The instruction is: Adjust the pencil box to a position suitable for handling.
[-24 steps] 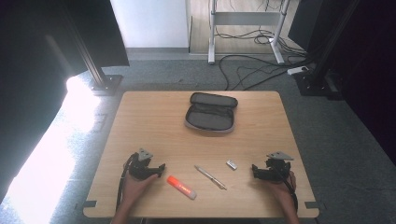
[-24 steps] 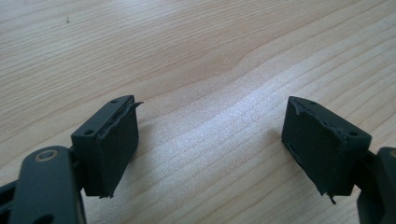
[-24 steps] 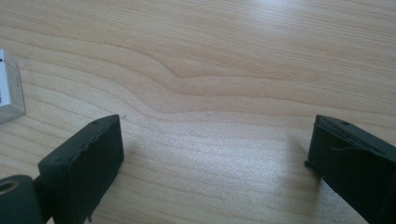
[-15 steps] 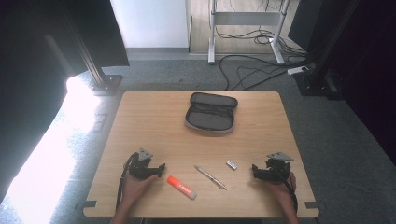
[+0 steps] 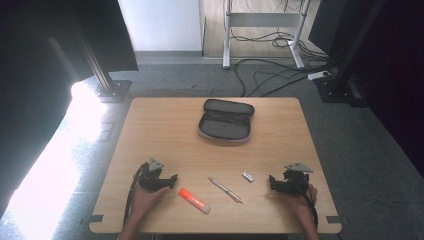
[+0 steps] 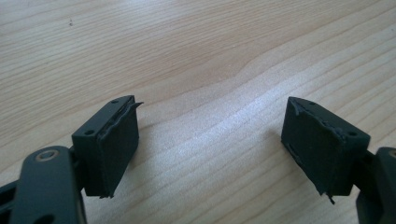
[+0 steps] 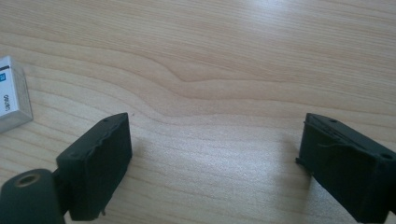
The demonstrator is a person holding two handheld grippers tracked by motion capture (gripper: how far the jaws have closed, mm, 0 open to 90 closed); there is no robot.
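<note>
We see the left gripper [image 5: 172, 179] and right gripper [image 5: 273, 181] resting on the light wooden table [image 5: 165, 125], jaws apart, holding nothing. Between them: orange highlighter [image 5: 195, 200], pen [image 5: 225, 189], eraser [image 5: 248, 176]. Farther: open grey pencil case [image 5: 225, 121]. Beyond: grey floor [image 5: 165, 75], cables [image 5: 270, 75].

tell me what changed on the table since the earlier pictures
Nothing visibly changed. The left tongs and right tongs rest open and empty on the table, and the orange marker, pen, small white eraser and open pencil case lie where they were.
</note>
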